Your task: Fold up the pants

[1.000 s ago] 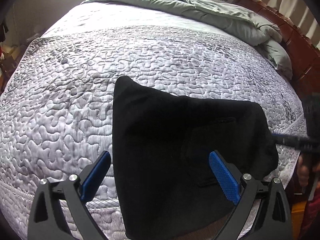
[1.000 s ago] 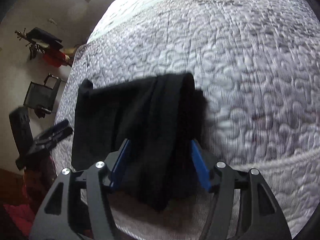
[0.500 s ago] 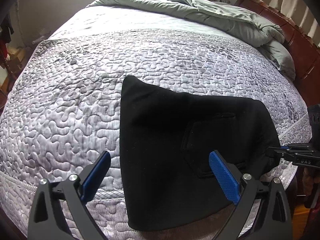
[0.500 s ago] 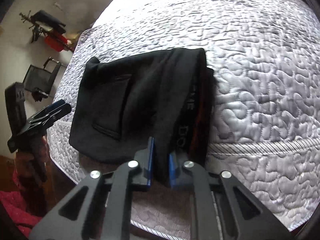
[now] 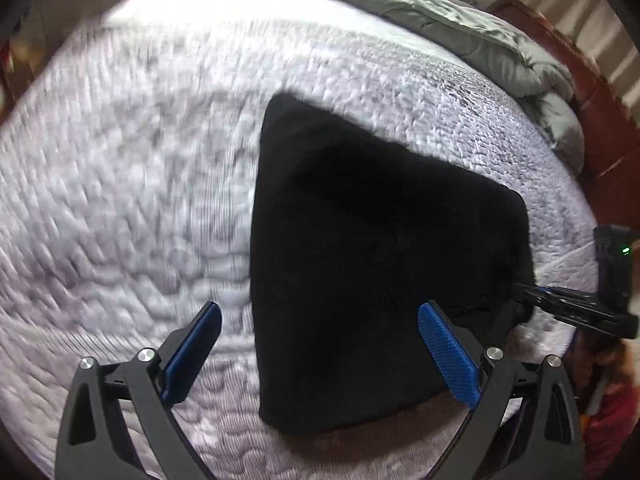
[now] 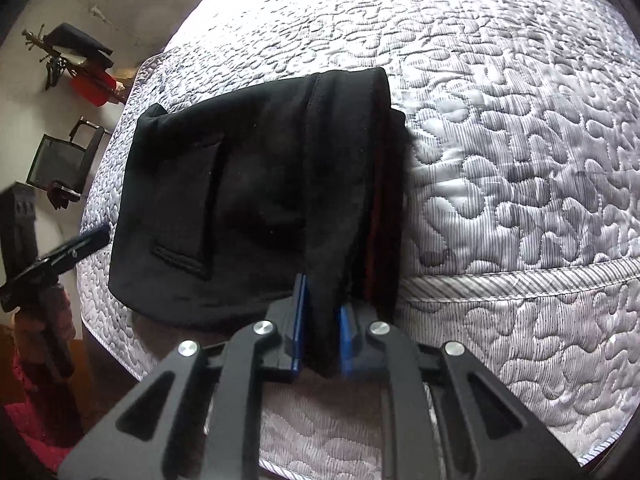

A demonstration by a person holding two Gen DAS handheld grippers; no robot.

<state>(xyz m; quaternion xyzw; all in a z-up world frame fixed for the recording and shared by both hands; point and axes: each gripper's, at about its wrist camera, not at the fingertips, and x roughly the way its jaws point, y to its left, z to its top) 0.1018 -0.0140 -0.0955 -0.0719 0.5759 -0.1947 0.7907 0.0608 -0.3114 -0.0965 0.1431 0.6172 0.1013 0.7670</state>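
Observation:
Black pants (image 5: 368,248) lie folded into a compact stack on the quilted bed near its front edge; they also show in the right wrist view (image 6: 256,208), back pocket up. My left gripper (image 5: 320,344) is open and empty, its blue pads spread over the stack's near left corner. My right gripper (image 6: 320,320) is shut on the pants' folded edge at the waistband side. It also shows at the right edge of the left wrist view (image 5: 560,308), gripping the stack's right corner.
The grey-white quilted bedspread (image 5: 120,200) covers the bed. A bunched grey-green duvet (image 5: 460,28) lies at the far side by the wooden headboard (image 5: 592,92). A chair (image 6: 60,160) and a clothes stand (image 6: 76,64) are on the floor to the left.
My right gripper closed on the pants' folded edge and stays shut on it. My left gripper stayed open and shifted left and closer over the stack.

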